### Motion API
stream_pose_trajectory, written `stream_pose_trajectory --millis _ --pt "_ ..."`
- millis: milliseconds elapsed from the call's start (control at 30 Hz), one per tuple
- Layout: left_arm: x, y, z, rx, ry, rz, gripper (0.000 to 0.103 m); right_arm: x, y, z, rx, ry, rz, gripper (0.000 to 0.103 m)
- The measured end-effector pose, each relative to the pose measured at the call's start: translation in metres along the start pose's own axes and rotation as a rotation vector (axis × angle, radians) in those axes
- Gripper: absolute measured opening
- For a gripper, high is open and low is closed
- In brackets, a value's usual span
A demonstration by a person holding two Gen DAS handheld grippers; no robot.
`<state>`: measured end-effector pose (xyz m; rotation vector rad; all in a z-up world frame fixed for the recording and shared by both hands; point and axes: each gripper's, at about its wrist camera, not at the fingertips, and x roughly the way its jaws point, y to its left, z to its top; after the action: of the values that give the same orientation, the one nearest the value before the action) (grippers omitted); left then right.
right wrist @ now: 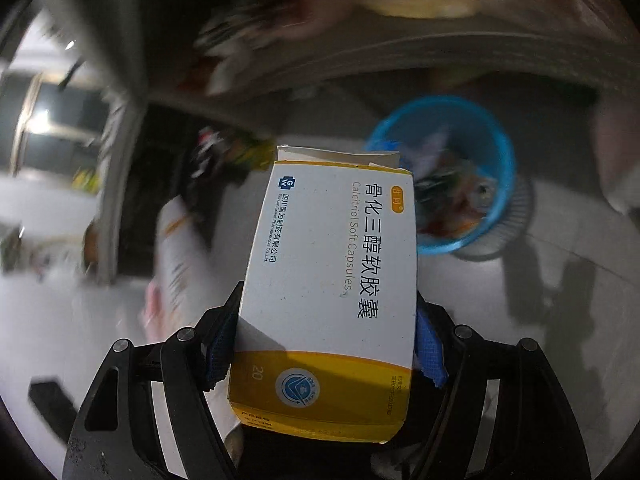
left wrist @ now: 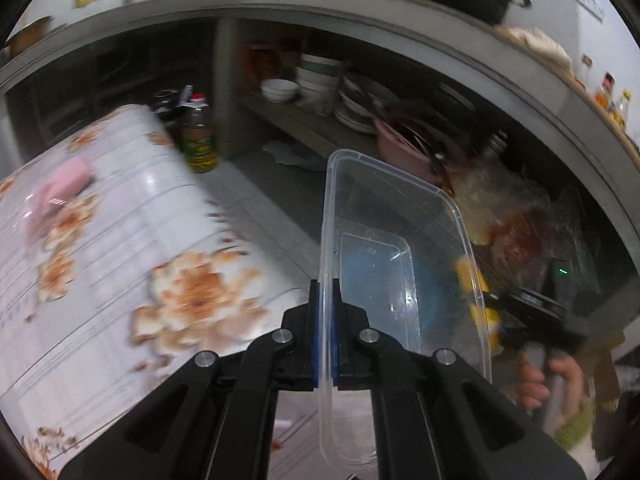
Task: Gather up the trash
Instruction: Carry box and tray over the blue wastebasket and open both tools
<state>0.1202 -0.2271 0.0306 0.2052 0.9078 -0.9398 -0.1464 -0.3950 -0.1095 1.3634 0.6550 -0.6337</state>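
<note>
In the left wrist view my left gripper (left wrist: pixel 325 320) is shut on the rim of a clear plastic food container (left wrist: pixel 400 248), which hangs empty beyond the fingers. In the right wrist view my right gripper (right wrist: pixel 324 320) is shut on a white and yellow medicine box (right wrist: pixel 332 280), the blue pads pressing its two sides. Ahead and to the right of the box a blue trash basket (right wrist: pixel 500 152) stands on the floor with mixed waste inside. Through the clear container the other gripper and a hand (left wrist: pixel 548 376) on its handle show at lower right.
A table with a flowered cloth (left wrist: pixel 100 240) lies at left, a pink object (left wrist: pixel 64 192) on it. Behind are a concrete counter (left wrist: pixel 360 12), a shelf with bowls and plates (left wrist: pixel 320 84), an oil bottle (left wrist: pixel 198 136) and plastic bags (left wrist: pixel 512 216). Pale floor surrounds the basket.
</note>
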Motion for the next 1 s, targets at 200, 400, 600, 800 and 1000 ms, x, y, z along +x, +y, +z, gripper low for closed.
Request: stream_pose_trajectory --millis 200,400,600,800,1000 --pt "0.035 -0.026 0.014 0.047 0.046 0.000 0.003 0.071 -0.038 0.063 0.089 -0.039 -0.102 0.079" --pt "0.083 -0.051 0.028 0.099 0.110 -0.001 0.003 0.111 -0.090 0.064 0.204 -0.025 -0.154 0.081" --pt "0.144 -0.088 0.031 0.162 0.227 -0.030 0.003 0.073 -0.097 0.027 0.117 -0.052 -0.182 0.081" --pt "0.228 -0.137 0.031 0.252 0.358 -0.025 0.004 0.027 -0.103 -0.001 0.076 -0.068 -0.236 0.081" --pt "0.304 -0.173 0.029 0.319 0.423 0.034 0.042 0.011 -0.109 -0.005 0.086 -0.071 -0.248 0.081"
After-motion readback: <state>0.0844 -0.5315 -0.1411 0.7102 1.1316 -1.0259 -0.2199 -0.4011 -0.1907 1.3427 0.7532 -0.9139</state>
